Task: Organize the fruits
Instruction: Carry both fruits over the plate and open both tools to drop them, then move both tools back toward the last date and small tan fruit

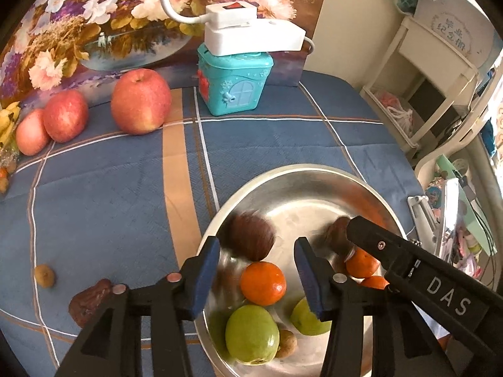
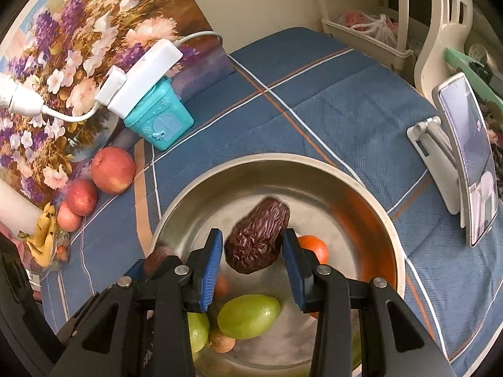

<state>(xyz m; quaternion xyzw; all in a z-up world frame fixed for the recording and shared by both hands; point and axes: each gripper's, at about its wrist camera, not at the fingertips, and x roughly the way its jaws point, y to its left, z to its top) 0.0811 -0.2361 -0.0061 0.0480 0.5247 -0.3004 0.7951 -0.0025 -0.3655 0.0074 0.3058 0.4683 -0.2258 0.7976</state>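
Observation:
A steel bowl [image 1: 314, 176] [image 2: 283, 160] holds green fruits [image 1: 251, 334] [image 2: 248, 315], oranges [image 1: 263, 282] [image 2: 314, 246], a small tan fruit [image 1: 286, 343] and a blurred brown fruit [image 1: 250, 235]. My left gripper [image 1: 257, 278] is open and empty above the bowl. My right gripper [image 2: 253, 264] is open over the bowl, with a wrinkled dark date [image 2: 256, 240] between its fingers, apart from both pads; the date looks blurred. The right gripper also shows in the left wrist view [image 1: 408, 260]. Another date [image 1: 89, 301] and a small tan fruit [image 1: 45, 275] lie on the blue cloth.
Three red apples [image 1: 140, 105] [image 1: 65, 115] [image 1: 31, 132] and bananas [image 1: 8, 122] stand at the back left by a floral picture. A teal house-shaped box [image 1: 234, 81] carries a white power strip [image 1: 251, 36]. A phone on a stand [image 2: 465, 163] is at the right.

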